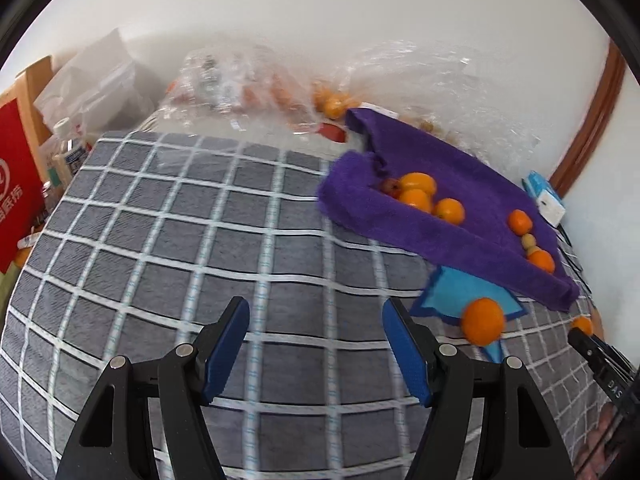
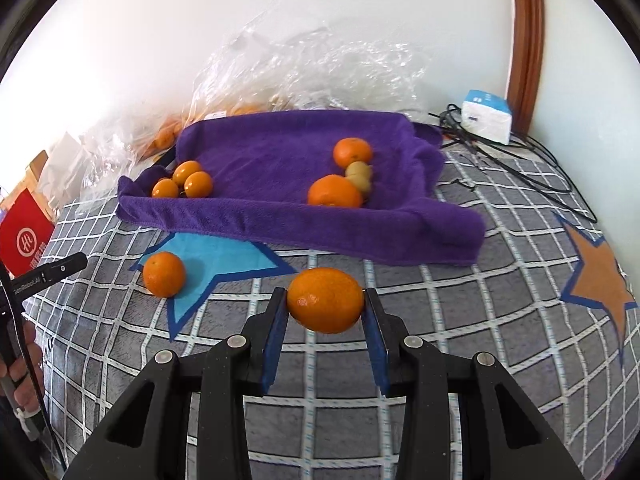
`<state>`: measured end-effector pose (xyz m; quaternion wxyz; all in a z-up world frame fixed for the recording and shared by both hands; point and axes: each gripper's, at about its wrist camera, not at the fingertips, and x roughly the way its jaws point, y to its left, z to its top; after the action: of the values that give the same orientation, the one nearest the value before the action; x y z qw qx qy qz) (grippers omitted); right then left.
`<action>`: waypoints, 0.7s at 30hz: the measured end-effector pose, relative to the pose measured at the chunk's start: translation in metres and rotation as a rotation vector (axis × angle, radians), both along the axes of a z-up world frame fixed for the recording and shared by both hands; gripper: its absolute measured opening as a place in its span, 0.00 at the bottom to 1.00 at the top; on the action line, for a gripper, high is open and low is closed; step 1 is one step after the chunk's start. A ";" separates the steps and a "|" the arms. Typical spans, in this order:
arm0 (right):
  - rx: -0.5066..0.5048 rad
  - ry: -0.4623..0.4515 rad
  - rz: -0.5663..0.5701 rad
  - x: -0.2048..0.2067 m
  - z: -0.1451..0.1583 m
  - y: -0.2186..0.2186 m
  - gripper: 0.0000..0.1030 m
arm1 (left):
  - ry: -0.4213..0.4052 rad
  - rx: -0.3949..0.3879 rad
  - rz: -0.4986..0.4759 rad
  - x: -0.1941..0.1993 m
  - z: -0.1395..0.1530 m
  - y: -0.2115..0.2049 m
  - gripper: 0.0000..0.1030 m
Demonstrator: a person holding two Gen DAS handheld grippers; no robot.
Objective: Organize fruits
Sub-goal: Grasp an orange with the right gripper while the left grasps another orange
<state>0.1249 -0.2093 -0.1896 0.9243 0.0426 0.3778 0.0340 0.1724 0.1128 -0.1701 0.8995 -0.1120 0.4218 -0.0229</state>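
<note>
My right gripper (image 2: 325, 300) is shut on an orange (image 2: 325, 300) and holds it above the checked cloth, in front of the purple towel tray (image 2: 280, 216). The tray holds several oranges (image 2: 335, 192) and small yellowish fruits (image 2: 359, 176); it also shows in the left wrist view (image 1: 472, 184). One loose orange (image 2: 164, 274) lies on the blue star patch (image 2: 224, 258), also seen in the left wrist view (image 1: 482, 321). My left gripper (image 1: 316, 336) is open and empty over the checked cloth, left of that orange.
Clear plastic bags (image 2: 304, 68) with more fruit lie behind the tray. A white and blue box (image 2: 486, 116) with black cables (image 2: 520, 168) sits back right. A red bag (image 1: 16, 192) and bottles (image 1: 66, 148) stand at the left edge. An orange star patch (image 2: 600, 280) is at right.
</note>
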 end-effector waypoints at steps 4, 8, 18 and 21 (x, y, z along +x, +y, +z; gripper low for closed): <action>-0.002 -0.008 -0.015 -0.006 0.004 -0.014 0.36 | -0.011 -0.019 -0.069 0.000 0.009 -0.027 0.67; -0.004 -0.020 -0.030 -0.011 0.006 -0.029 0.36 | 0.011 -0.055 -0.116 0.002 0.008 -0.045 0.68; 0.015 0.006 -0.063 -0.019 -0.010 -0.056 0.36 | 0.032 -0.065 -0.194 0.010 0.003 -0.095 0.68; 0.017 0.017 -0.076 -0.019 -0.014 -0.062 0.36 | 0.048 -0.029 -0.196 0.013 -0.005 -0.108 0.67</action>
<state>0.1059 -0.2713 -0.2035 0.9212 0.0653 0.3837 0.0019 0.1859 0.0052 -0.1751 0.8808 -0.0837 0.4517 -0.1142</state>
